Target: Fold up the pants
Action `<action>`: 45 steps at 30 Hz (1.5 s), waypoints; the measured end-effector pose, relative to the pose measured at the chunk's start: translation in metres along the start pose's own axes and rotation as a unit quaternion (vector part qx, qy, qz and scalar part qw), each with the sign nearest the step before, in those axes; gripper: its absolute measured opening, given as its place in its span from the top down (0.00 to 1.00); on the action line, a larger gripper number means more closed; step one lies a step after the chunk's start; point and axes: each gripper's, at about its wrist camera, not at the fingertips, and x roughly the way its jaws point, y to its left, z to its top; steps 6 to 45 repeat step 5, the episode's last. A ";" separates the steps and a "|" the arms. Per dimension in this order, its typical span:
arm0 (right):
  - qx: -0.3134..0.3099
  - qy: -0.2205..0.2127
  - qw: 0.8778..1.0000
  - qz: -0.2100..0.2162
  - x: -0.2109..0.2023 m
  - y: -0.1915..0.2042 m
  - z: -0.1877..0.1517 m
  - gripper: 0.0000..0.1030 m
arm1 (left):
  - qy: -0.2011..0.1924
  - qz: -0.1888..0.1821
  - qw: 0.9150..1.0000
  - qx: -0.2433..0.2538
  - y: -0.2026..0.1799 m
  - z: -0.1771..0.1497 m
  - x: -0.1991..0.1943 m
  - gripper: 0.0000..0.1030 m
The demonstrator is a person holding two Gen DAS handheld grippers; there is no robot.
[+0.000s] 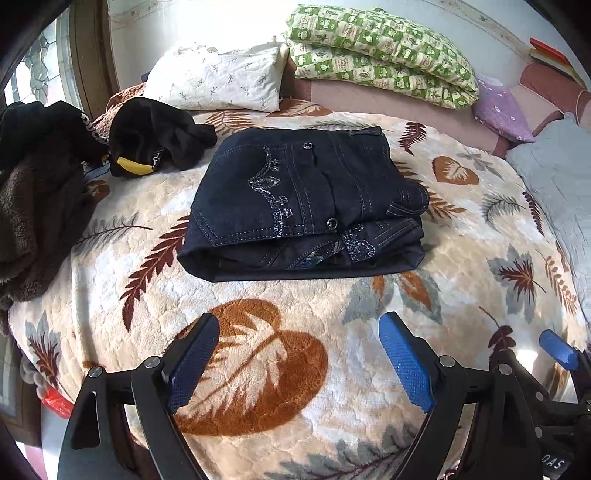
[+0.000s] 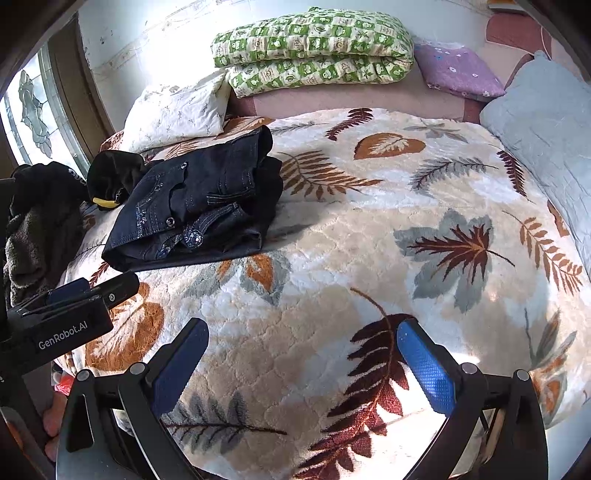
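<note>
Your folded pants (image 1: 306, 203) lie on the blanket (image 1: 258, 369) covering the bed, a heap of clothes (image 1: 44, 192) to their left, 2 pillows (image 1: 218, 81) behind, both grippers before them.

Bright daylight, entering through the window (image 1: 40, 74) at far left. Blown-out glare on the wall (image 2: 155, 33) behind and along the white pillow (image 1: 218, 79). Sunlit patches and soft shadows across the leaf-print blanket (image 2: 332, 229); hard glare at its near right edge. Sharp focus mid-frame. Strong fisheye bending toward the edges, with black vignetted corners.
</note>
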 end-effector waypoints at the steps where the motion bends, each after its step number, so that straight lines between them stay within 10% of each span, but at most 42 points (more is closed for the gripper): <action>1: 0.000 0.001 1.000 0.000 0.000 0.000 0.000 0.00 | -0.002 0.000 1.000 -0.002 0.000 0.001 -0.001 0.14; 45: 0.002 0.003 1.000 0.001 0.002 -0.002 0.001 0.00 | -0.012 0.019 1.000 -0.003 -0.002 0.003 -0.002 0.11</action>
